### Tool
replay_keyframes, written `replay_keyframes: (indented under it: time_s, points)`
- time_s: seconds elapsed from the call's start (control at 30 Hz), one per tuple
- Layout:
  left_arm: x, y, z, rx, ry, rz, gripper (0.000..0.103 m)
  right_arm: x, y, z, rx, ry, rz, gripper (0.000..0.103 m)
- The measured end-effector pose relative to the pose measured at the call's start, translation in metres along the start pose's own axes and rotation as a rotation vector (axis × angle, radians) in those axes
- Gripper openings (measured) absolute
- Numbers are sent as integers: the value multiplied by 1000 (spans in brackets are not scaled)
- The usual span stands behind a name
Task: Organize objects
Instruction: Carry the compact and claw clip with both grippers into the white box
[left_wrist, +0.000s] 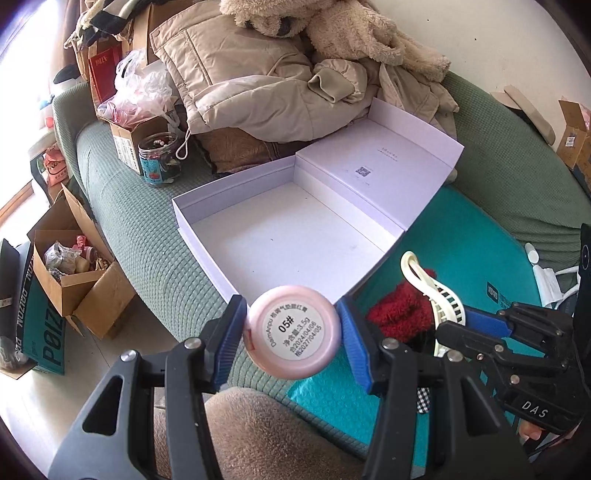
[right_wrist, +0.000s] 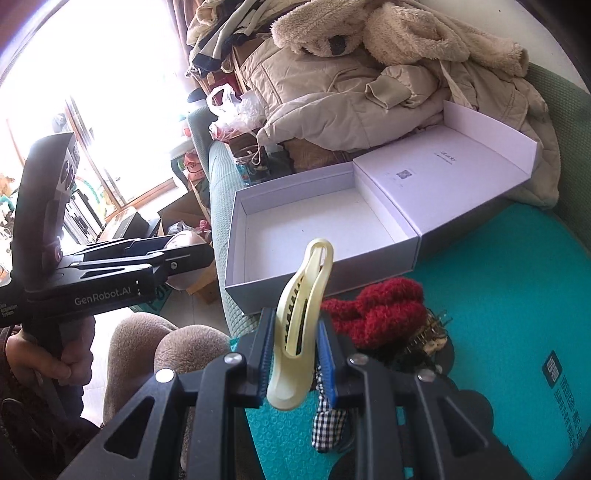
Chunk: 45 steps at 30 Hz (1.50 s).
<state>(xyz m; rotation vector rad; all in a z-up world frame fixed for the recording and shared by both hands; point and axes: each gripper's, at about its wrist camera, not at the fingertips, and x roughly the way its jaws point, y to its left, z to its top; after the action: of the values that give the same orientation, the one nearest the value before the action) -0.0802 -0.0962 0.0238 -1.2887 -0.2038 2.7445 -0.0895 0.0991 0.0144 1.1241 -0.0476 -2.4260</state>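
My left gripper pinches a pink round compact just before the open white box on the sofa, while my right gripper clamps a cream hair clip beside it

The compact in my left gripper is pale pink with a white label, the hair clip in my right gripper is cream. Box is white, sofa cover grey-green waffle, mailer teal, scrunchie fuzzy red, plus black-and-white gingham cloth.
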Motion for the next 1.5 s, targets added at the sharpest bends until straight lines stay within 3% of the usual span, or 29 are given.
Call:
replay_keyframes:
  time_s: [0.33, 0.77, 1.5]
  points:
    - [46, 20, 47, -9, 19, 5, 49, 41, -2, 43, -72, 4, 36, 22]
    - [114, 19, 113, 42, 15, -16, 49, 90, -22, 92, -103, 15, 30, 22]
    - [228, 35, 144, 54, 125, -16, 49, 173, -64, 130, -114, 139, 8, 22]
